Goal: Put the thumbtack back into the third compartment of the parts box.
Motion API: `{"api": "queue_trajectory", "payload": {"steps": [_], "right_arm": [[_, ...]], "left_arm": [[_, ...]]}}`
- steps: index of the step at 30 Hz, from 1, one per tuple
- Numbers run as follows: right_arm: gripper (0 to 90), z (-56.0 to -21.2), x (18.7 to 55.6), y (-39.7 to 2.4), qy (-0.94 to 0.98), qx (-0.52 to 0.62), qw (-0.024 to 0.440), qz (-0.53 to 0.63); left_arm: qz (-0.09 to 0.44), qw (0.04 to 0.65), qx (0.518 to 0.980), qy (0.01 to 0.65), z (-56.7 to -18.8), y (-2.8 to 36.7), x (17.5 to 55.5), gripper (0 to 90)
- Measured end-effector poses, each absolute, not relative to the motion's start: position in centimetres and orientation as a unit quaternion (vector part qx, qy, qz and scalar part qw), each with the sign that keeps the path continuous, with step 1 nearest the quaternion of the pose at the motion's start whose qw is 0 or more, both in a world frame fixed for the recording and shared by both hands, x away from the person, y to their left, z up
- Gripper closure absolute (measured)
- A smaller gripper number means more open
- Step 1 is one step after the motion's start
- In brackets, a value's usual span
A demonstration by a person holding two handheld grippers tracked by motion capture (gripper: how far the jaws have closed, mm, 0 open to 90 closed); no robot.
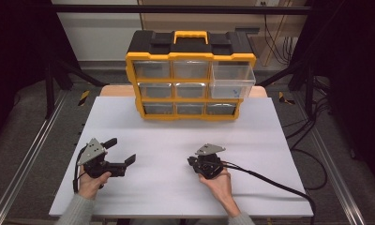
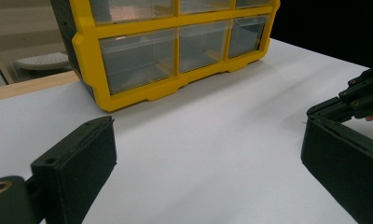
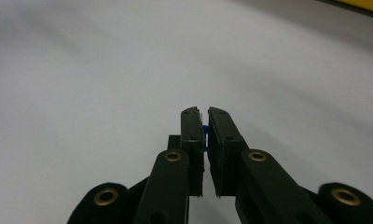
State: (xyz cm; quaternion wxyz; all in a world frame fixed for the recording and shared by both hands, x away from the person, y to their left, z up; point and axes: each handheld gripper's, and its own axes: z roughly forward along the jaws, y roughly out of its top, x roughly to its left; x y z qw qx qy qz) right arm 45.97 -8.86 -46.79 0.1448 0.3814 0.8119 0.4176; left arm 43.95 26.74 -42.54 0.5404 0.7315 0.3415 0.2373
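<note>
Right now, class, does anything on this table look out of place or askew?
One thing: the top-right clear plastic drawer of the yellow-and-black organizer cabinet is pulled out, while the other drawers sit flush. Also, the right gripper pinches a tiny blue piece between nearly closed jaws. Nothing looks spilled or damaged.

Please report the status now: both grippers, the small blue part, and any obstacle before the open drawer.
Left gripper open, empty. Right gripper shut on small blue part. Top-right drawer pulled out. White table between shows no obstacle.
</note>
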Motion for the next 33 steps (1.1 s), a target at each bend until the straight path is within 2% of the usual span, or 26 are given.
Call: {"api": "queue_trajectory", "payload": {"steps": [33], "right_arm": [[85.6, -39.9, 45.2, -13.5, 0.756, 0.375, 0.189, 0.503]], "left_arm": [[0.238, 0.539, 0.732, 0.342, -42.5, 26.7, 44.0, 2.7]]}}
